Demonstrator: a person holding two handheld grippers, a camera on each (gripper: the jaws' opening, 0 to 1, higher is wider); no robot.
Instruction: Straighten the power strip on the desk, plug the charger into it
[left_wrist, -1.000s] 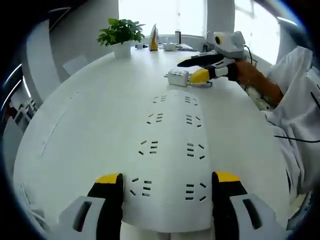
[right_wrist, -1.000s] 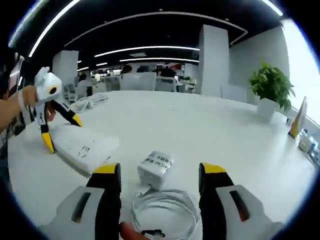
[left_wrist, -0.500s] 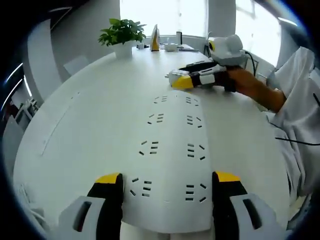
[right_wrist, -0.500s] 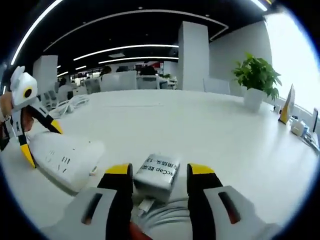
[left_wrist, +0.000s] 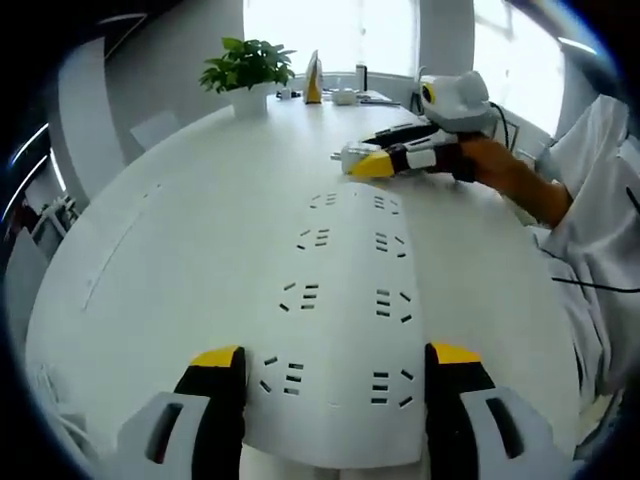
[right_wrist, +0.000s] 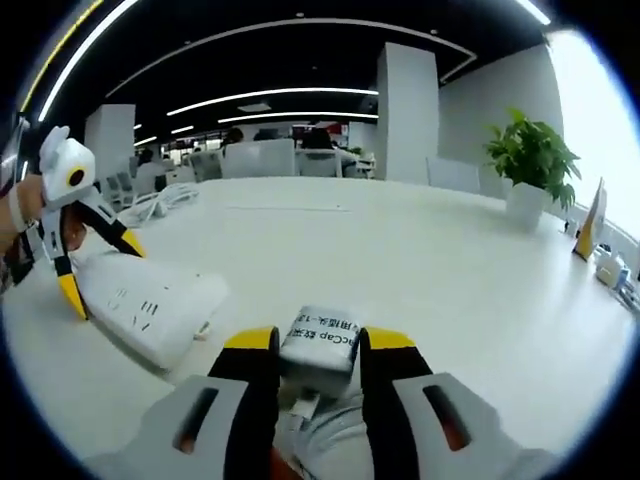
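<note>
Charger pinched, strip braced

Charger (right_wrist: 320, 345) sits between the yellow-tipped jaws of my right tool (right_wrist: 308, 340), which have closed on its two sides down on the white surface (right_wrist: 400, 250); its cable (right_wrist: 330, 440) trails back under the tool, coiled close beneath it; in the left gripper view the same right tool (left_wrist: 385, 163) shows at the far end of the power strip (left_wrist: 345, 290), with the charger (left_wrist: 350, 155) at its tip.

My left tool (left_wrist: 335, 360) stands spread wide, its jaws straddling the near end of the strip and pinching nothing; in the right gripper view that left tool (right_wrist: 95, 265) stands over the strip (right_wrist: 150, 300), which lies flat, just beside the charger.

Risks, as I judge them: the grip is on smooth plastic near the charger's top, so it may twist or slip as I lift; the cable may drag or snag under the tool and pull the charger askew; the strip is not clamped, so a push into a socket could shove it out of line; I cannot see the prongs, so their facing is uncertain.
</note>
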